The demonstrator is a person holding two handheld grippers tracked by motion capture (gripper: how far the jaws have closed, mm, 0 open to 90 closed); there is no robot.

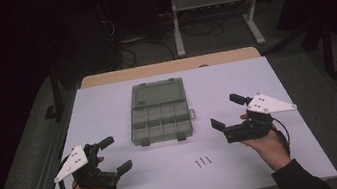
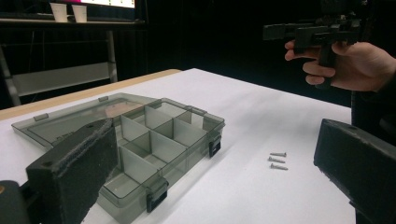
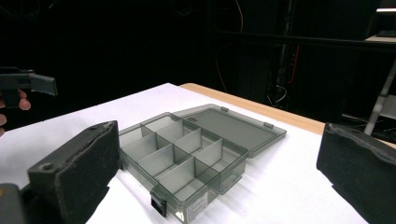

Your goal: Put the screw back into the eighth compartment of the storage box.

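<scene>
At the lower left of the high view I keep my left gripper above the desk, its jaws spread wide and holding nothing. Going right, in the middle of the frame lies the organizer box, a grey see-through plastic case with its lid folded flat toward the far side. Its tray is split by thin walls into several compartments, and as far as I can see in both gripper views all of them are empty. Just below the box, in the lower centre, three small screws lie side by side on the white surface, near the box but apart from it. I judge they are light, stiff and smooth, so they can slip or roll away easily between the padded jaws; I would take one across its shaft, near the middle, with the jaws coming straight down. The box looks light too and could slide if I push it. At the right of the frame my right gripper hovers with jaws also wide and empty, pointing toward the box.
</scene>
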